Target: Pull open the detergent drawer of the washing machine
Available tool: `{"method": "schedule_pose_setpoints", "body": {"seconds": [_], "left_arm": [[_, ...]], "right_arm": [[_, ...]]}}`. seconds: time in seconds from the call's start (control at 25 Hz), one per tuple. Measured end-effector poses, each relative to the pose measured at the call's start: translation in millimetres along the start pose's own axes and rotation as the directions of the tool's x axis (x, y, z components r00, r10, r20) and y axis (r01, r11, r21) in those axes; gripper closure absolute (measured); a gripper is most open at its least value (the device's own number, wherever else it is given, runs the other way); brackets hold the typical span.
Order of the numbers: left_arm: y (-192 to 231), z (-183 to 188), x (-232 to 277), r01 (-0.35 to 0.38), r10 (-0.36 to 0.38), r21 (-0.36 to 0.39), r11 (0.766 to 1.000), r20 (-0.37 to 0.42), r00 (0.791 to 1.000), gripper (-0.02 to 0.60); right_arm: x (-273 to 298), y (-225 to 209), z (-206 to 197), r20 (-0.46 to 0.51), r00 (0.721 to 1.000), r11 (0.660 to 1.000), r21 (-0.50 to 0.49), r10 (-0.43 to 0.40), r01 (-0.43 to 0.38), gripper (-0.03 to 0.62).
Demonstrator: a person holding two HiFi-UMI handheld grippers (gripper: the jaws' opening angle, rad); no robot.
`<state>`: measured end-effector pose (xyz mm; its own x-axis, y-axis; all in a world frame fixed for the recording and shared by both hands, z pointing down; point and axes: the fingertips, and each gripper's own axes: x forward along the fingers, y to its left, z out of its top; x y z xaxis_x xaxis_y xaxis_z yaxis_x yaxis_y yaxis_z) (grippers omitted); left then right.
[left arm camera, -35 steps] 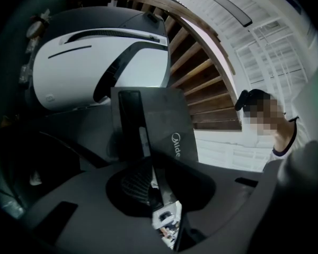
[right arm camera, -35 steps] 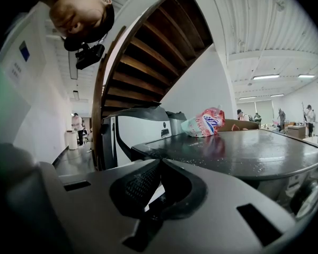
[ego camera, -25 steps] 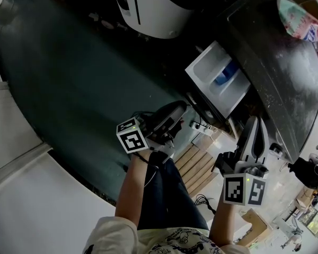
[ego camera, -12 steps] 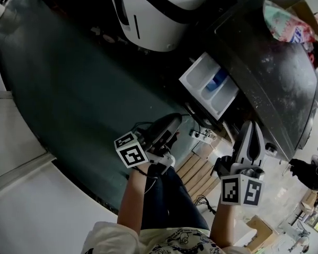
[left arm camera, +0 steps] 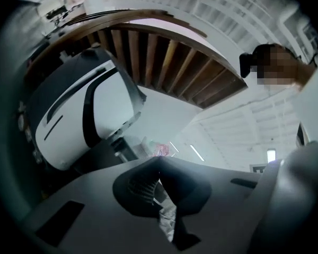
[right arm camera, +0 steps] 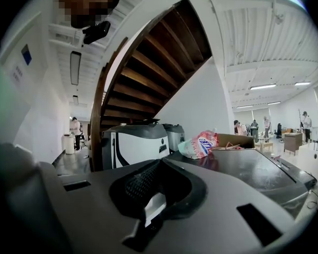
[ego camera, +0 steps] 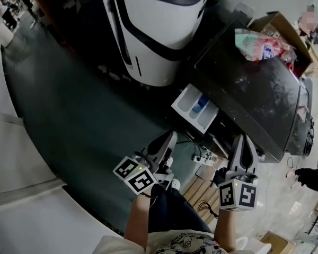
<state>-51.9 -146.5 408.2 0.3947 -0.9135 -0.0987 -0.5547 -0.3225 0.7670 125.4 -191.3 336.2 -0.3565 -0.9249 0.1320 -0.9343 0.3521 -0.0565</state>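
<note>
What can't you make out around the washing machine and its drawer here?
Washing machine front: head view, hidden under its own dark top.
Blue thing in the detergent drawer: head view, too small to identify.
Packet print: both head and right gripper views, too small to read.

Large open-plan workshop or lab hall, curved wooden staircase [right arm camera: 148, 62] sweeping overhead, white ribbed ceiling with strip lights [right arm camera: 263, 87], people [right arm camera: 253, 127] among desks far off, washing machine [ego camera: 254, 89] and white-and-black appliance [ego camera: 159, 30] standing free on a dark floor mat [ego camera: 69, 105], cardboard box [ego camera: 283, 28] on top.
</note>
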Motion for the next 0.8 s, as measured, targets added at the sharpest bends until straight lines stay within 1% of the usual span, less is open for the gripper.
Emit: {"method": "schedule_pose_setpoints", "body": {"seconds": [0.12, 0.24, 0.32, 0.4, 0.52, 0.6, 0.68, 0.8], "left_arm": [[-30.7, 26.3, -0.8, -0.041, 0.039, 0.083, 0.996, 0.018, 0.999, 0.568], [-58.5, 52.6, -1.2, -0.121, 0.113, 0.174, 0.977, 0.056, 0.992, 0.569], [-76.5, 67.3, -1.6, -0.169, 0.156, 0.227, 0.959, 0.076, 0.985, 0.568], [-94.6, 80.5, -1.7, -0.204, 0.184, 0.274, 0.940, 0.098, 0.978, 0.568], [-122.2, 102.0, 0.9, -0.246, 0.215, 0.369, 0.896, 0.123, 0.969, 0.568], [-141.6, 108.8, -2.2, -0.271, 0.235, 0.419, 0.867, 0.135, 0.963, 0.568], [-161.9, 110.7, -6.1, -0.285, 0.247, 0.451, 0.846, 0.143, 0.959, 0.568], [-191.7, 115.9, -8.0, -0.293, 0.245, 0.484, 0.824, 0.160, 0.956, 0.568]], "right_arm": [[-13.1, 2.9, 25.0, 0.016, 1.000, 1.000, -0.004, 0.005, -0.005, 0.583], [-25.4, 3.4, 50.5, 0.038, 0.999, 1.000, -0.002, 0.008, -0.008, 0.583], [-34.6, 3.8, 67.0, 0.050, 0.999, 1.000, -0.003, 0.004, -0.004, 0.583], [-43.9, 4.2, 84.0, 0.061, 0.998, 1.000, 0.002, -0.001, 0.000, 0.583], [-51.6, 5.4, 110.4, 0.102, 0.995, 1.000, 0.008, 0.004, -0.005, 0.583], [-60.8, 5.4, 124.3, 0.110, 0.994, 1.000, 0.007, 0.013, -0.013, 0.583], [-71.9, 4.2, 136.5, 0.108, 0.994, 1.000, 0.007, 0.020, -0.021, 0.583], [-84.3, 1.7, 155.5, 0.119, 0.993, 0.999, 0.018, 0.028, -0.030, 0.583]]}}
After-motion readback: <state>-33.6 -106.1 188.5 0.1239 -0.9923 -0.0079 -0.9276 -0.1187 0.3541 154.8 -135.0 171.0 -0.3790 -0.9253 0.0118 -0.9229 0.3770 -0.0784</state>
